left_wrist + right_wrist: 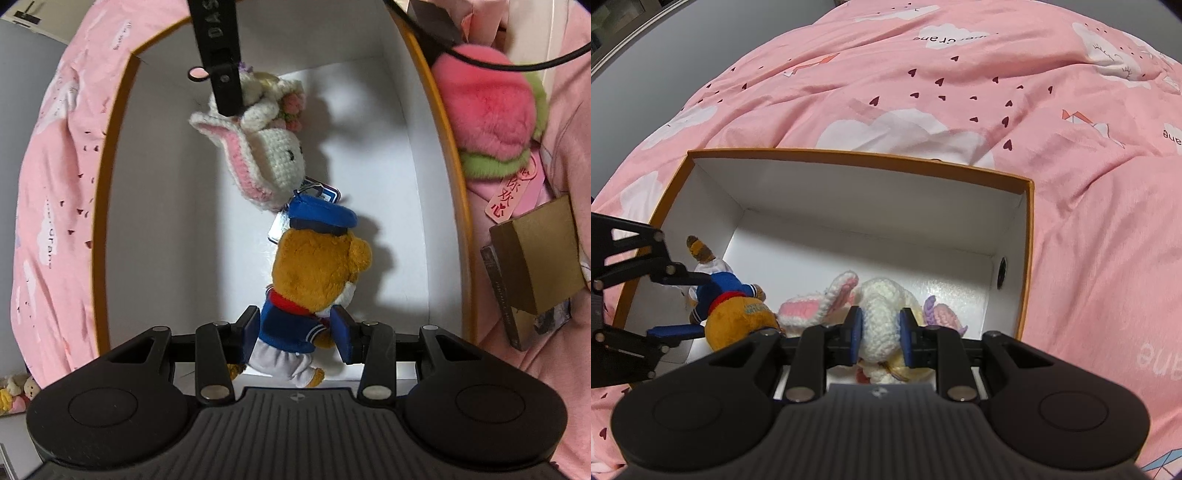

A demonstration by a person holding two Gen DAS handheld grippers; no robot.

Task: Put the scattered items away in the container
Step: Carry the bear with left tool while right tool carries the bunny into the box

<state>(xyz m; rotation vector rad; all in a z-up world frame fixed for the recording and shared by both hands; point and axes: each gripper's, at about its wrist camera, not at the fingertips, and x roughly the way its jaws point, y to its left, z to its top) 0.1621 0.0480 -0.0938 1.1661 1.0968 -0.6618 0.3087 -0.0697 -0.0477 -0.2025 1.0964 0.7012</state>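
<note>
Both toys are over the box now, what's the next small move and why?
Probably open both tongs and let go. The left tongs grip the sailor bear and the right tongs grip the crochet bunny, and both toys already sit low inside the orange-rimmed box, seemingly near its white floor. Releasing should leave them in the container; then lift clear.

The right gripper's finger [221, 55] bears raised letters "DAS", cut off at the frame edge. The pink tag [511, 192] under the pink plush [487, 110] carries red Chinese characters, among them "欢". The bedsheet [960, 92] shows "Paper Crane" upside down. The print on the bear's [746, 317] head is too small to read.
</note>
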